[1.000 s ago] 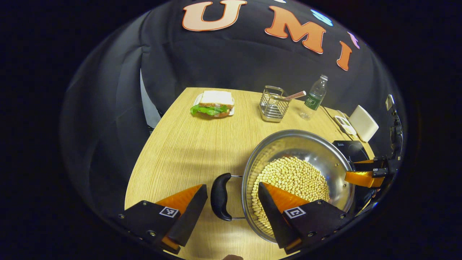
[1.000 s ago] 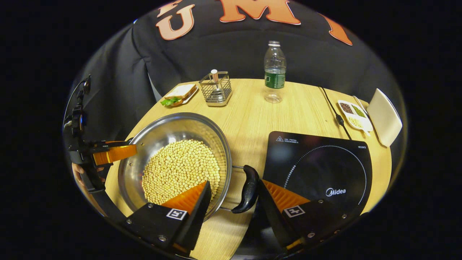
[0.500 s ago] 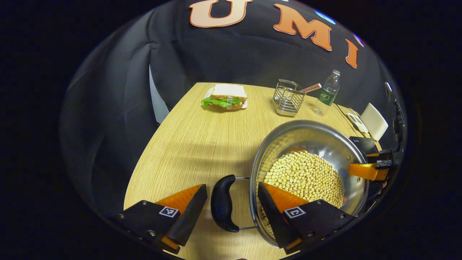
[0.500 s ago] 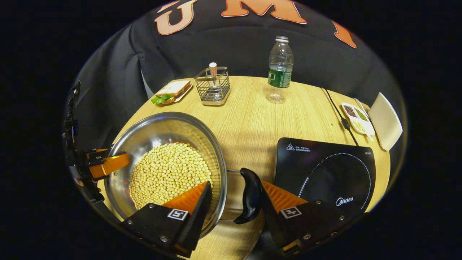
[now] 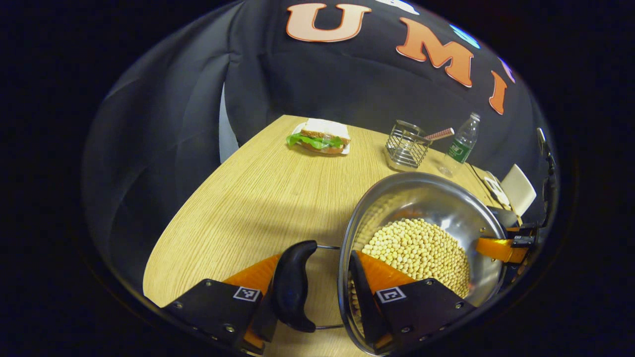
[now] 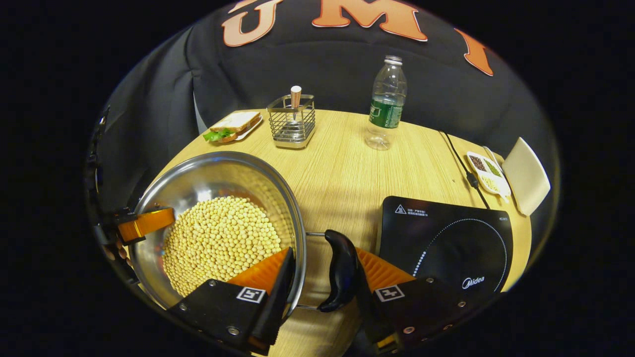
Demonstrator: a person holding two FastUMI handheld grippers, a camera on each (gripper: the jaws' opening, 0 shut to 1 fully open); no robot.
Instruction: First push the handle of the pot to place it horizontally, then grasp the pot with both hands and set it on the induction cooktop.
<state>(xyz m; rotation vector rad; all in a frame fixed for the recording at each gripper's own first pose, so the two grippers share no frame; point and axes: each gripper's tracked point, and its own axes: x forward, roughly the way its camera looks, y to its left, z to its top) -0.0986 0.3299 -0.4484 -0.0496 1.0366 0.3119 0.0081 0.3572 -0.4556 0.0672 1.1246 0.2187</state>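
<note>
One "Midea" mark — induction cooktop point(image 6: 446, 248)

A: What kind of place is this?

B: Staged kitchen set in a recording booth. Black cloth wall point(image 6: 317, 64) behind one wooden table point(image 6: 337, 163).

A: Evidence for kitchen?

B: Induction cooktop point(image 6: 446, 243) with its cord, steel pot point(image 6: 198, 183) full of beans point(image 6: 221, 238), sandwich point(image 6: 233, 126), wire rack point(image 6: 291, 121), water bottle point(image 6: 386, 104), small dish of spices point(image 6: 488, 171).
</note>
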